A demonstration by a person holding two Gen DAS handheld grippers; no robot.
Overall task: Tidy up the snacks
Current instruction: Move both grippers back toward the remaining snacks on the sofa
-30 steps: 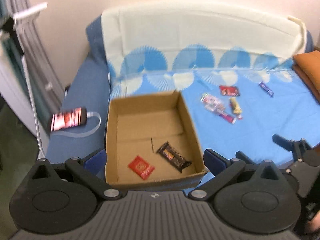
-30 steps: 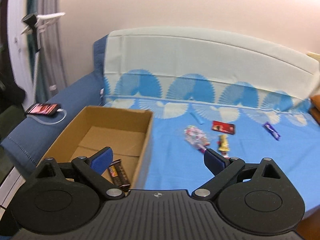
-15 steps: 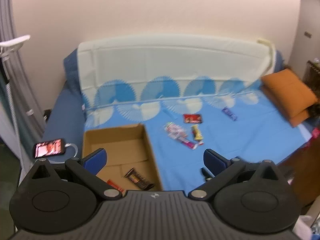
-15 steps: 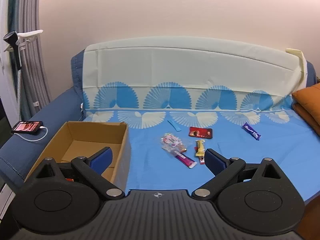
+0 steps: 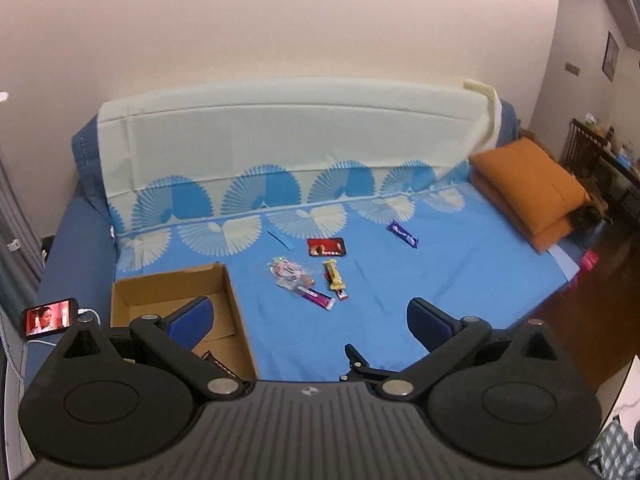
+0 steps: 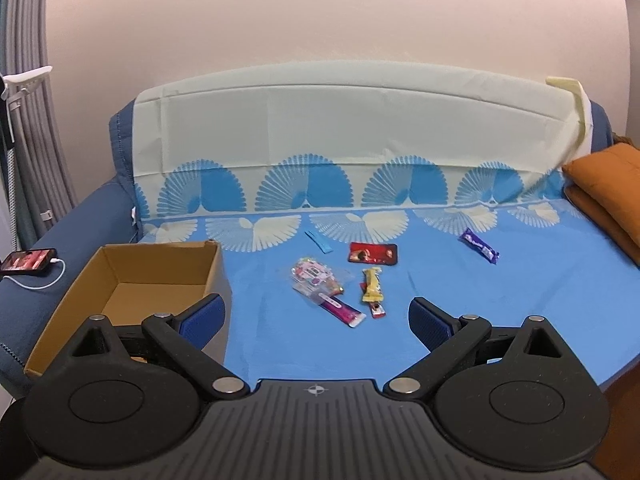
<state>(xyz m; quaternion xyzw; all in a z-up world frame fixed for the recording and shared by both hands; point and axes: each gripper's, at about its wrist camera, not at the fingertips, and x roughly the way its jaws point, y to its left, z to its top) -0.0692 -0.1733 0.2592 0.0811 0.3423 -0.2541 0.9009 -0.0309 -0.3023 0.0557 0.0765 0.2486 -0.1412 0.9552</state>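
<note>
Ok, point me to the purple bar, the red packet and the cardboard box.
purple bar (image 6: 479, 245), right wrist view, middle of the wrapper.
red packet (image 6: 373, 253), right wrist view, centre of its face.
cardboard box (image 6: 218, 270), right wrist view, its right outer wall.

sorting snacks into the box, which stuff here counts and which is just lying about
Job: box, purple bar, red pack, yellow bar, clear pack, pink stick, blue strip.
Lying about: phone, cable, orange cushions.
</note>
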